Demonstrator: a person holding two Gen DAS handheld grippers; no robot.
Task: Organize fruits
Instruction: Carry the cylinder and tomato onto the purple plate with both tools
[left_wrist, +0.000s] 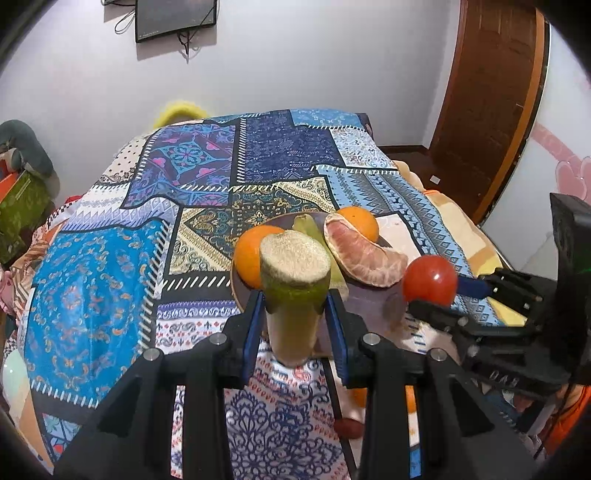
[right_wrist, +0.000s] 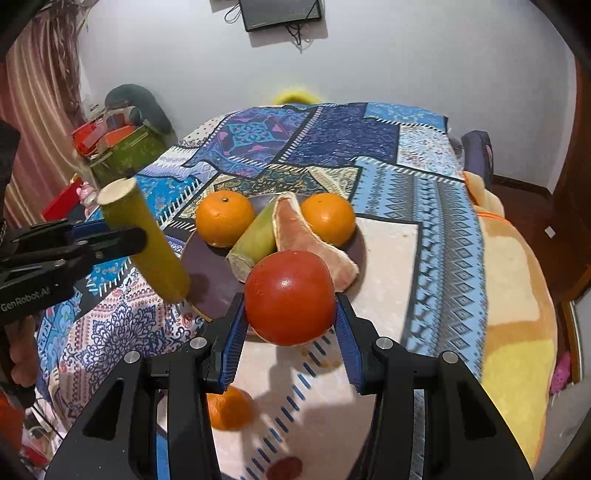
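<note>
Left hand-held gripper (left_wrist: 295, 306) is clamped on a green cut stalk (left_wrist: 293, 288), likely sugarcane: blue pads press its sides at about mid-length, pale fibrous cut end up and tilted toward the camera. It reads as stiff and fairly dense, with a waxy rind that could slide in the pads; a mid-length hold across the round section looks right, and it should tolerate a firm squeeze. Right hand-held gripper (right_wrist: 290, 317) is closed on a red tomato (right_wrist: 290, 295), pads at its widest part on either side. The tomato looks smooth, glossy and easily bruised, so judge light pressure only; a slip is the main risk. Both items are held in the air just short of the near rim of the dark plate (right_wrist: 207, 288), which sits on a patterned cloth (right_wrist: 424, 206) over what seems a bed. On the plate: two oranges (right_wrist: 224, 218), a second green stalk piece (right_wrist: 255, 240) lying between them, and a peeled pomelo segment (right_wrist: 295, 229) touching the right orange. The tomato hangs in front of the pomelo segment; the held stalk is off the plate's left edge in the right wrist view. A further orange (right_wrist: 231, 408) and a small dark red fruit (right_wrist: 284, 469) lie on the cloth below the right hand-held gripper, off the plate.
</note>
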